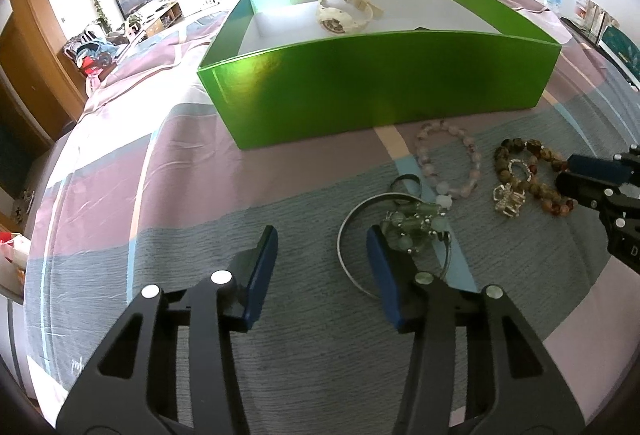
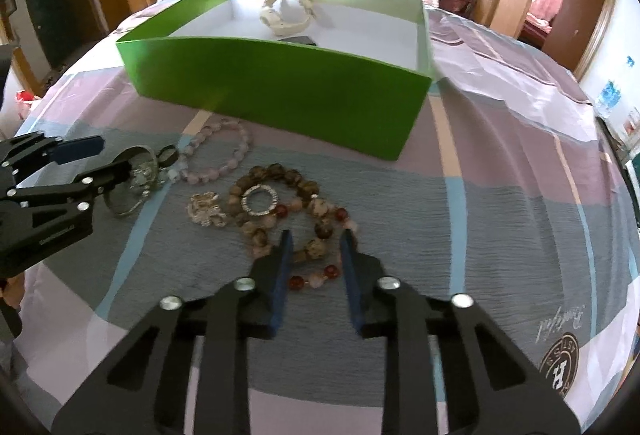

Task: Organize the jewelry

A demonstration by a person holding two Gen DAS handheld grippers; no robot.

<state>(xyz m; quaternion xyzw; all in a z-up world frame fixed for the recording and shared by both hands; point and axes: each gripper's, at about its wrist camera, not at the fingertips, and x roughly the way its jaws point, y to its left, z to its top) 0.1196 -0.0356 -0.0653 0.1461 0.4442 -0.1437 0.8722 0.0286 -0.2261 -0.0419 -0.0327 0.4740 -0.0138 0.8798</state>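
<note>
Both my grippers stood open, empty: the left gripper (image 1: pixel 322 235) beside the green bead bracelet (image 1: pixel 414 225), the right gripper (image 2: pixel 316 239) straddling the brown bead bracelet (image 2: pixel 316 247).

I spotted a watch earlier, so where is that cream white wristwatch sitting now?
The cream white wristwatch lies inside the shiny green cardboard box, near its far wall, beyond the bead bracelets on the striped cloth.
</note>
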